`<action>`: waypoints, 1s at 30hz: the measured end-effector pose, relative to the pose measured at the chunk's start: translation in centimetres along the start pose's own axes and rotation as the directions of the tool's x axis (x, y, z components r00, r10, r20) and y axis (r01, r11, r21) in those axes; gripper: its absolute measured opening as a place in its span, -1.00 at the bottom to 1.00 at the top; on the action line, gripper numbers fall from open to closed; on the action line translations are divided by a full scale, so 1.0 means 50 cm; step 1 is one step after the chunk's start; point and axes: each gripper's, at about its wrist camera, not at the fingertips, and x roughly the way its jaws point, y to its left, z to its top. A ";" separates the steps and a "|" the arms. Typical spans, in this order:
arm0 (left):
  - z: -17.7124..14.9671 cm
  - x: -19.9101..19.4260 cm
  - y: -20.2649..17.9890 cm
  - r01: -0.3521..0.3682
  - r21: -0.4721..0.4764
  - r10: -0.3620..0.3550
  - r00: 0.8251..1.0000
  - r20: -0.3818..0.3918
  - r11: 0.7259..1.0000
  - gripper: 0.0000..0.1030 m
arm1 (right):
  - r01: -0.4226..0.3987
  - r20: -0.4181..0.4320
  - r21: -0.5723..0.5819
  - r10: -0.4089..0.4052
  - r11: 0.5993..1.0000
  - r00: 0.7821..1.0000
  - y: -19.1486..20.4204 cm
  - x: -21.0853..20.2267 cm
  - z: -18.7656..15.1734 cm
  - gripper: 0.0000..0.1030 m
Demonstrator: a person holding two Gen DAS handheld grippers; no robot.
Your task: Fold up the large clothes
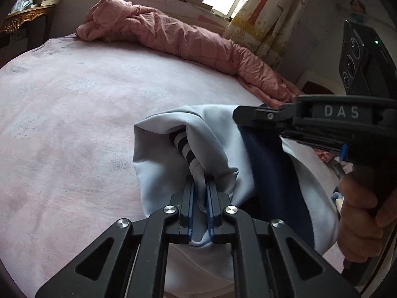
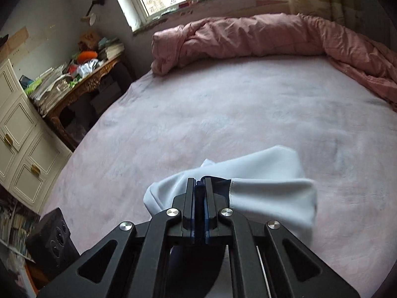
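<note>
A white and navy jacket (image 1: 218, 134) with a black-and-white striped cuff (image 1: 184, 150) hangs bunched over the near part of the pink bed (image 1: 74, 114). My left gripper (image 1: 200, 183) is shut on the jacket's white fabric next to the striped cuff. My right gripper (image 1: 238, 115) comes in from the right in the left wrist view, held by a hand (image 1: 359, 218). In the right wrist view my right gripper (image 2: 199, 181) is shut on a navy edge of the jacket (image 2: 268, 188), with white fabric spreading to its right over the bed (image 2: 223, 114).
A rolled pink quilt (image 1: 173, 34) (image 2: 248, 37) lies along the far side of the bed under the window. A cluttered wooden side table (image 2: 82, 79) and white cabinet (image 2: 19, 134) stand left of the bed. A black speaker (image 1: 359, 59) (image 2: 52, 243) stands beside the bed.
</note>
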 end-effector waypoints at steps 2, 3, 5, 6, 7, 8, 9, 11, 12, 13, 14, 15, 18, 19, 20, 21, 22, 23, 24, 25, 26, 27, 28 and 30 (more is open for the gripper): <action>0.003 0.001 0.018 0.021 -0.046 -0.022 1.000 -0.019 0.999 -0.84 | 0.006 -0.048 -0.011 -0.006 1.000 0.999 0.009 0.052 -0.025 -0.88; 0.005 -0.004 0.027 0.040 -0.076 -0.042 0.999 -0.030 0.996 -0.82 | 0.011 -0.059 -0.014 -0.012 1.000 0.998 0.005 0.070 -0.037 -0.88; 0.009 -0.025 0.036 0.068 -0.102 -0.070 0.997 -0.025 0.992 -0.82 | 0.001 -0.075 0.006 0.000 1.000 0.997 -0.012 0.088 -0.057 -0.86; 0.011 -0.040 0.036 0.063 -0.093 -0.064 0.998 -0.003 0.994 -0.82 | -0.022 -0.073 0.029 0.024 0.999 0.997 -0.024 0.089 -0.062 -0.86; 0.014 -0.058 0.035 0.039 -0.078 -0.036 0.999 0.028 0.996 -0.82 | -0.046 -0.069 0.051 0.050 0.998 0.996 -0.035 0.086 -0.063 -0.86; 0.016 -0.072 0.033 0.012 -0.066 -0.009 0.998 0.057 0.998 -0.79 | -0.063 -0.072 0.062 0.067 0.996 0.995 -0.041 0.082 -0.064 -0.86; 0.017 -0.083 0.031 -0.002 -0.053 0.007 0.997 0.083 0.999 -0.72 | -0.070 -0.075 0.062 0.075 0.996 0.994 -0.042 0.078 -0.065 -0.84; 0.019 -0.095 0.030 0.005 -0.044 0.000 0.994 0.111 0.999 -0.67 | -0.064 -0.072 0.035 0.066 0.997 0.995 -0.036 0.065 -0.073 -0.70; 0.019 -0.098 0.029 0.009 -0.043 -0.004 0.993 0.119 0.999 -0.67 | -0.055 -0.064 0.013 0.055 0.998 0.996 -0.028 0.053 -0.079 -0.63; 0.019 -0.098 0.027 0.010 -0.036 -0.006 0.992 0.127 0.999 -0.66 | -0.043 -0.050 -0.012 0.043 0.999 0.998 -0.019 0.039 -0.087 -0.37; 0.018 -0.097 0.023 0.005 -0.026 -0.001 0.991 0.131 1.000 -0.64 | -0.039 -0.036 -0.031 0.038 0.999 0.999 -0.010 0.022 -0.095 -0.03; 0.015 -0.096 0.018 -0.006 -0.015 0.008 0.991 0.135 1.000 -0.60 | -0.039 -0.021 -0.047 0.038 0.998 0.999 -0.002 0.003 -0.104 0.07; 0.009 -0.099 0.003 -0.010 0.011 0.008 0.987 0.162 1.000 -0.49 | -0.021 0.027 -0.051 0.022 0.998 0.999 -0.001 -0.062 -0.130 0.10; 0.007 -0.104 -0.002 0.001 0.015 -0.003 0.983 0.184 1.000 -0.42 | -0.031 0.046 -0.015 0.032 0.999 0.998 -0.014 -0.084 -0.136 0.10; 0.005 -0.112 -0.007 0.014 0.013 -0.017 0.976 0.218 1.000 -0.21 | -0.047 0.070 0.033 0.045 0.998 0.997 -0.033 -0.108 -0.141 0.10; 0.002 -0.122 -0.013 0.034 0.013 -0.036 0.965 0.259 0.999 0.01 | -0.061 0.098 0.078 0.053 0.995 0.994 -0.056 -0.133 -0.144 0.10; 0.000 -0.130 -0.024 0.055 0.026 -0.060 0.956 0.288 0.998 0.08 | -0.057 0.127 0.114 0.043 0.992 0.991 -0.080 -0.157 -0.147 0.10; 0.000 -0.134 -0.038 0.079 0.057 -0.093 0.953 0.290 0.995 0.11 | -0.018 0.160 0.149 -0.007 0.989 0.987 -0.106 -0.181 -0.152 0.12; -0.002 -0.139 -0.054 0.109 0.100 -0.133 0.949 0.287 0.989 0.18 | 0.048 0.186 0.176 -0.081 0.983 0.979 -0.132 -0.200 -0.157 0.14; -0.005 -0.143 -0.070 0.130 0.140 -0.165 0.944 0.286 0.982 0.26 | 0.110 0.206 0.196 -0.150 0.974 0.967 -0.159 -0.214 -0.160 0.15; -0.007 -0.143 -0.088 0.137 0.174 -0.182 0.942 0.281 0.975 0.48 | 0.158 0.222 0.212 -0.205 0.964 0.953 -0.184 -0.226 -0.168 0.16; -0.010 -0.138 -0.104 0.136 0.196 -0.186 0.946 0.267 0.971 0.68 | 0.189 0.221 0.223 -0.239 0.956 0.946 -0.209 -0.228 -0.173 0.17; -0.011 -0.127 -0.114 0.140 0.202 -0.188 0.952 0.243 0.969 0.73 | 0.215 0.203 0.234 -0.264 0.948 0.943 -0.232 -0.225 -0.182 0.17; -0.008 -0.087 -0.124 0.191 0.186 -0.220 0.964 0.152 0.964 0.74 | 0.213 0.135 0.236 -0.249 0.948 0.959 -0.270 -0.199 -0.199 0.17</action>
